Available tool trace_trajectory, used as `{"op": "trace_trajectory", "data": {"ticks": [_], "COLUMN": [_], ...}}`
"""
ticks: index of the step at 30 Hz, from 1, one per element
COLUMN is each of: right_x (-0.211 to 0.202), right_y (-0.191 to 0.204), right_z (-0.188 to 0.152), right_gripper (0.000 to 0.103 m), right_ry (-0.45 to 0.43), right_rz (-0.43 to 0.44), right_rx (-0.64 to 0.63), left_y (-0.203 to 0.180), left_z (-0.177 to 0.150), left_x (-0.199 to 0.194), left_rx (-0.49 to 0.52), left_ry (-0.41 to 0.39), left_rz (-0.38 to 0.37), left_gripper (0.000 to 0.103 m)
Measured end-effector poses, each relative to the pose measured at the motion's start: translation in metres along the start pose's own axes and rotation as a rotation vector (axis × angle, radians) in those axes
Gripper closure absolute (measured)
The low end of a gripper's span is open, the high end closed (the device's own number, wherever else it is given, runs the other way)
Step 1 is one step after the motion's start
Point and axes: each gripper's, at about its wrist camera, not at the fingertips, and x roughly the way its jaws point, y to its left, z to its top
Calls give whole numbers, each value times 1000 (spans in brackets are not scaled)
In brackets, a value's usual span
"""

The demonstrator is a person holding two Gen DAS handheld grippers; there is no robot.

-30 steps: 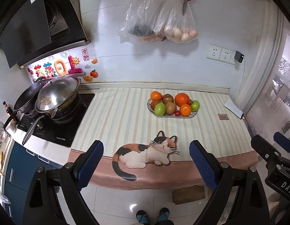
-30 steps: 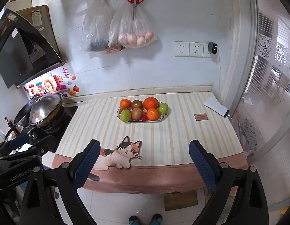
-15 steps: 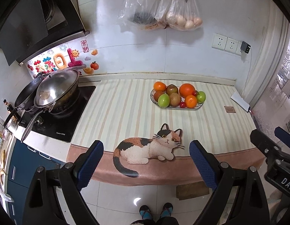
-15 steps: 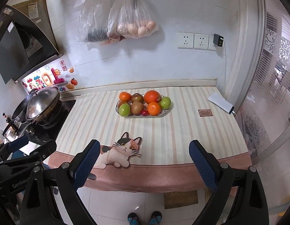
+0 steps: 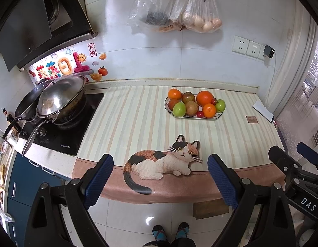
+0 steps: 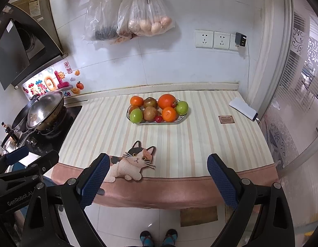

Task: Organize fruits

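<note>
An oval plate sits at the back of the striped counter, piled with fruit: oranges, green apples, brown fruits and small red ones. My left gripper is open and empty, held off the counter's front edge, over the floor. My right gripper is also open and empty, at the front edge. Both are well short of the plate.
A stove with stacked pans stands at the left. A cat picture is on the cloth's front. A small card and a white phone-like slab lie at the right. Bags hang on the wall.
Both grippers have moved closer toward the counter and tilted down a little; the plate sits lower and larger in both views. Both stay open.
</note>
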Motion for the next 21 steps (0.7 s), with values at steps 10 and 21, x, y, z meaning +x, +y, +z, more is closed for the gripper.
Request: {"op": "trace_trajectory", "data": {"ticks": [10,21], "right_x": [3,1], "right_y": [0,0], "right_z": [-2,0], "right_gripper": [6,6], "right_ry": [6,-2], "right_rz": [-6,-10], "right_rx": [-1,3], "left_y": [1,8], "left_z": [0,1], "left_x": [0,0], "left_rx": [1,-3], "left_ry": [0,-7], "left_rz": [-2,4], "left_gripper": [9,9]}}
